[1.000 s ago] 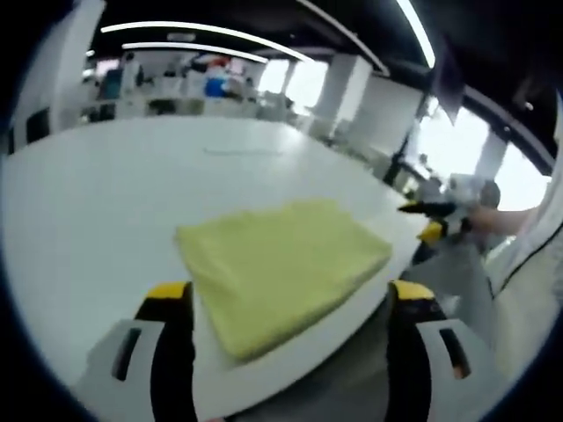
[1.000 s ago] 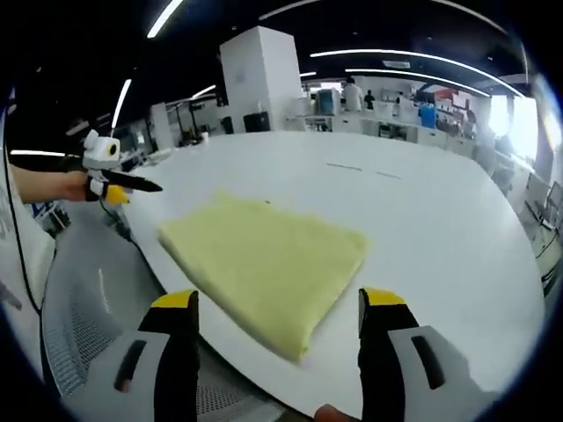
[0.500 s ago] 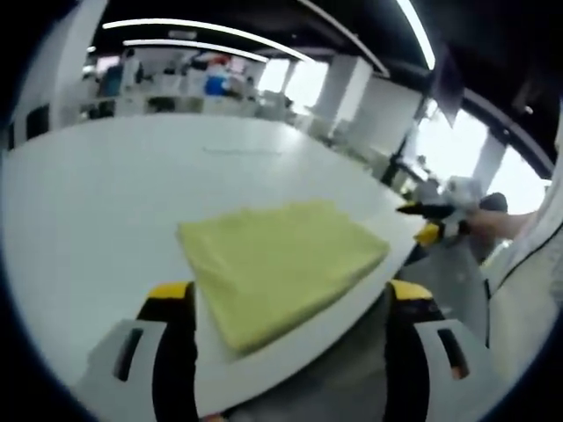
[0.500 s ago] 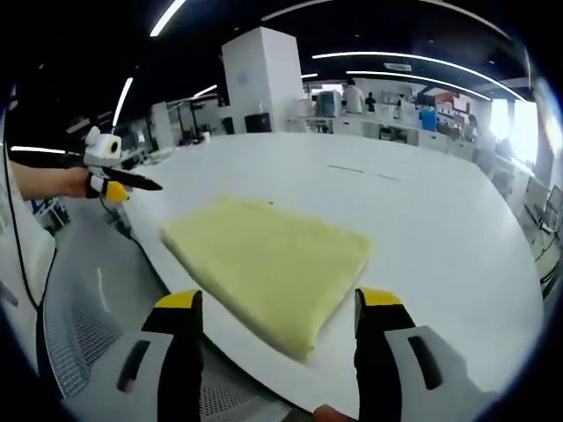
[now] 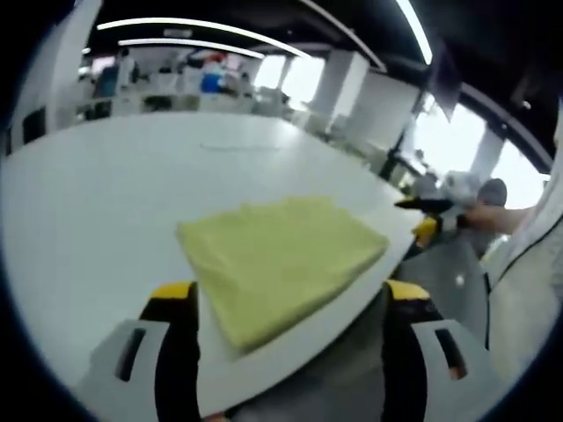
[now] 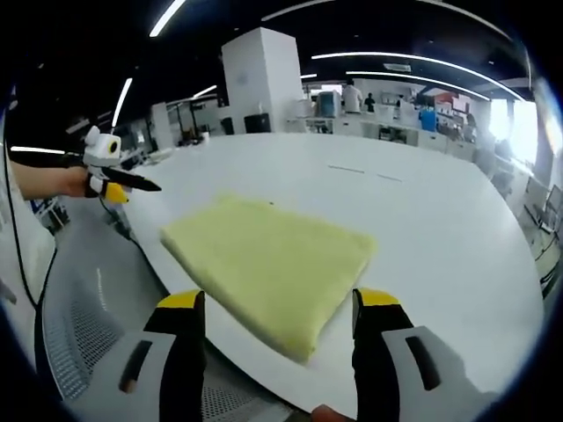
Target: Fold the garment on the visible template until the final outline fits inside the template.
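Left gripper (image 5: 281,308) and right gripper (image 6: 274,308) both hang spread and empty just off the white table (image 6: 422,220), each at its near edge. The yellow garment (image 6: 268,264) lies folded into a compact rectangle near that edge, between each pair of jaws as the cameras see it. Over the last second almost nothing changed — cloth hasn't shifted, grippers only drifted slightly. Likely means folding is done or paused. No template outline I can make out around the garment, so fit can't be confirmed.
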Demonstrator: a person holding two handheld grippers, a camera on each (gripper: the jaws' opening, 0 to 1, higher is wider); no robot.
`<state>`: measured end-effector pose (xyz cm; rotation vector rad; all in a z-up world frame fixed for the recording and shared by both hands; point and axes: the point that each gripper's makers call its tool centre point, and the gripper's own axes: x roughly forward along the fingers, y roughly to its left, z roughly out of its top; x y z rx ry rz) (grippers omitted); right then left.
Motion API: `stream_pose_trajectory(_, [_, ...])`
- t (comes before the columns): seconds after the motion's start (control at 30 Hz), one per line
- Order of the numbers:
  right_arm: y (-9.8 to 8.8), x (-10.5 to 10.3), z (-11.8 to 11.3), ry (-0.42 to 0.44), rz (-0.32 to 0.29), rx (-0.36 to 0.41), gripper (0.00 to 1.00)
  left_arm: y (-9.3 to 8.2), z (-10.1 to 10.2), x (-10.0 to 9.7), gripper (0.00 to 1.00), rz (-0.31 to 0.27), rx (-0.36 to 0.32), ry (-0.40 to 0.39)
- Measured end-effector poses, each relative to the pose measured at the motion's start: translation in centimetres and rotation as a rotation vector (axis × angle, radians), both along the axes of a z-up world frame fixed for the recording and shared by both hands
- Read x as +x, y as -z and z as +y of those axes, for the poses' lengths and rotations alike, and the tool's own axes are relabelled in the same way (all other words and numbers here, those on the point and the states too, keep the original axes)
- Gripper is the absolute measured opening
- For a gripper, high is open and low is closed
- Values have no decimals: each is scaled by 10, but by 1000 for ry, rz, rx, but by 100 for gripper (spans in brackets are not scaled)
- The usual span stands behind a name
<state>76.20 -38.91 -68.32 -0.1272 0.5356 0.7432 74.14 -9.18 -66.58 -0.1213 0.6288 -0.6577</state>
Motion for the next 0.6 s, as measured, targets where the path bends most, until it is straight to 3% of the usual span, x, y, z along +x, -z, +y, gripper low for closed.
stream_pose_trajectory(0.6, [-4, 0, -5, 4, 3, -10, 67, -2, 1, 1, 81, -12, 1, 1])
